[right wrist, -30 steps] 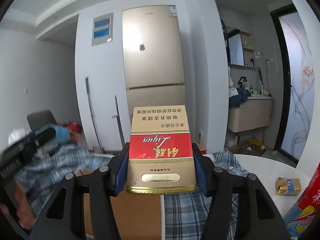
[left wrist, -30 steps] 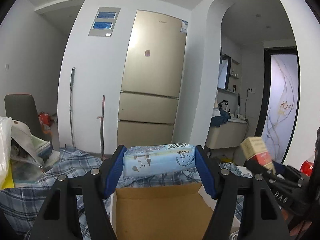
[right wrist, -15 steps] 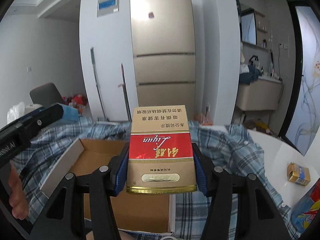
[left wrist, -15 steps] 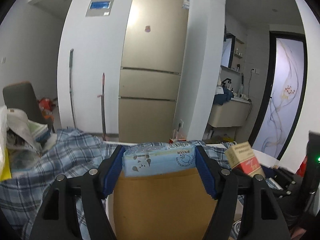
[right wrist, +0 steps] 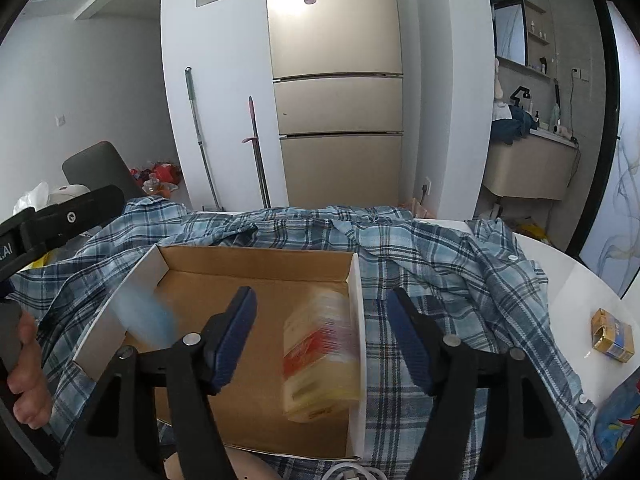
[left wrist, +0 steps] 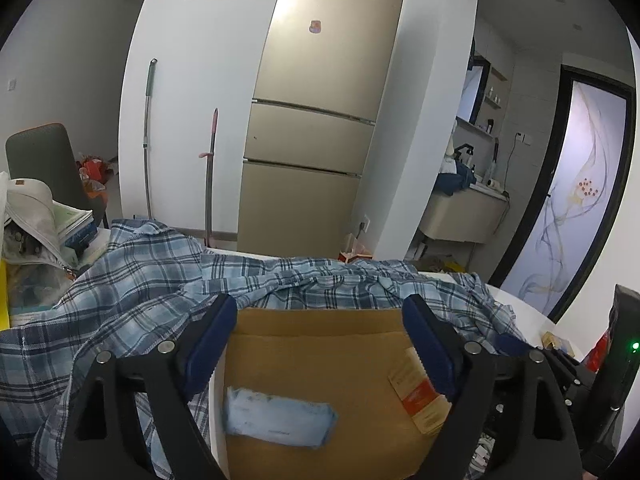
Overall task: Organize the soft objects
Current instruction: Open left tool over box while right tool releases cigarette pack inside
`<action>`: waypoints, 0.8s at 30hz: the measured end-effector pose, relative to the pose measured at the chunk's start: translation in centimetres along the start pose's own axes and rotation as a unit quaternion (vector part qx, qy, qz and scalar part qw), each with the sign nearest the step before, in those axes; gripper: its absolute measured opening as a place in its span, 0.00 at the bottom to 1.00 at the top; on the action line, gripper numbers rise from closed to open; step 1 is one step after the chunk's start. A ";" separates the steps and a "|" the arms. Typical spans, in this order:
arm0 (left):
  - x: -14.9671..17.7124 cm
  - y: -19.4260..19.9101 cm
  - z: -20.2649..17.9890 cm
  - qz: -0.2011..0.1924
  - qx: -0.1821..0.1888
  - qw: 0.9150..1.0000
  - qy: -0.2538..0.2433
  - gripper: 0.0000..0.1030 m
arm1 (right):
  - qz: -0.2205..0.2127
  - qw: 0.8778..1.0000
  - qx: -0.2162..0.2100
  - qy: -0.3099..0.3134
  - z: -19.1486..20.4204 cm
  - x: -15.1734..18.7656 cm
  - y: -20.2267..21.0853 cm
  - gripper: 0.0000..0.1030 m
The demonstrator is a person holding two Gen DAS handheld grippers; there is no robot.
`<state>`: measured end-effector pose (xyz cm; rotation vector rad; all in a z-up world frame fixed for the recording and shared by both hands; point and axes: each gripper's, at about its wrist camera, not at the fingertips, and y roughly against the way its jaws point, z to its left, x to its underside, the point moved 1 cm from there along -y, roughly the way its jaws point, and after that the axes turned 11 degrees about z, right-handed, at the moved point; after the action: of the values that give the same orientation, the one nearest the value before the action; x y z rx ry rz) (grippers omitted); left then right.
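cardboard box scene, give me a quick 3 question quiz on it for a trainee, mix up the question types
1. True or false: the blue wipes pack lies inside the cardboard box.
2. Multiple choice: what is between the right gripper's opening jaws? A) the red and gold carton B) the plaid shirt C) nothing gripped
3. Fill in: the box sits on a blue ____ shirt.

Key: 1 true. 2 C; the red and gold carton is blurred inside the box, free of the pads. The left gripper is likewise opening with nothing held. 3 plaid.
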<state>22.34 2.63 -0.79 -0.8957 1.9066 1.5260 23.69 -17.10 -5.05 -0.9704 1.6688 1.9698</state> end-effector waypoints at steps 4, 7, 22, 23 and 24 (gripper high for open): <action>0.0 -0.2 -0.2 0.004 -0.001 1.000 -0.005 0.85 | -0.001 1.000 0.000 -0.002 0.1 0.0 0.1 0.66; 0.1 -0.2 -0.3 0.001 -0.005 1.000 -0.009 0.85 | -0.002 1.000 0.000 -0.001 0.1 -0.1 0.1 0.66; 0.2 2.1 -1.2 -0.082 -0.040 0.995 -0.029 1.00 | -0.016 1.000 0.011 0.004 0.2 -0.2 0.6 0.67; 0.2 2.7 -1.5 -0.094 -0.040 0.994 -0.035 1.00 | -0.018 1.000 0.013 0.005 0.2 -0.2 0.7 0.67; 0.1 3.3 -1.9 -0.103 -0.047 0.993 -0.041 1.00 | -0.020 1.000 0.012 0.003 0.2 -0.2 0.9 0.67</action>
<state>19.71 1.23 1.57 -1.0202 1.6405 1.5150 23.20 -17.11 -4.24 -0.9942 1.6592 1.9181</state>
